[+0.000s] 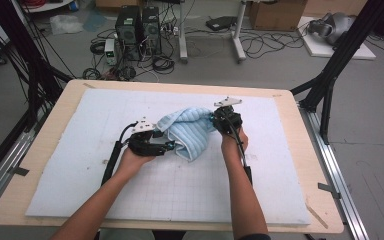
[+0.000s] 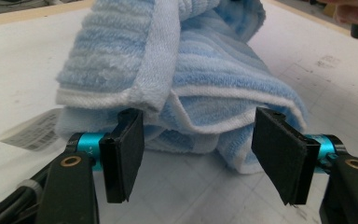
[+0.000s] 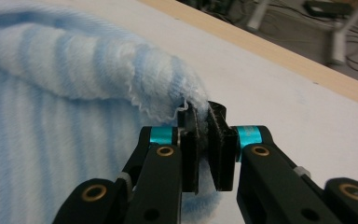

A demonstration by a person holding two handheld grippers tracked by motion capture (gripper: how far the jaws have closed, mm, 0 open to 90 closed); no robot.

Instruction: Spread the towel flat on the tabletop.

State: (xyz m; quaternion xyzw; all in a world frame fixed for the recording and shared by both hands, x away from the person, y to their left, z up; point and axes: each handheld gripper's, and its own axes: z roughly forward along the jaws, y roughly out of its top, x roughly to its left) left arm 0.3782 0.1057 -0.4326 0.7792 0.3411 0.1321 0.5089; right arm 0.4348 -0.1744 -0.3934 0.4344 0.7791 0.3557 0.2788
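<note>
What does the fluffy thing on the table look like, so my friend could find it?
Look at the white mat covering the wooden table. In its middle lies a bunched towel, pale blue with stripes and white edging. It is the soft heap between both claws; the right claw pinches its corner.

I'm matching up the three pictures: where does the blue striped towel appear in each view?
High view: the blue striped towel lies bunched at the middle of the white mat, between the two grippers.
Left gripper view: it fills the upper centre, just beyond the open jaws.
Right gripper view: it spreads across the left, one edge pinched in the shut jaws.
Shared landmark: the white mat.
</note>
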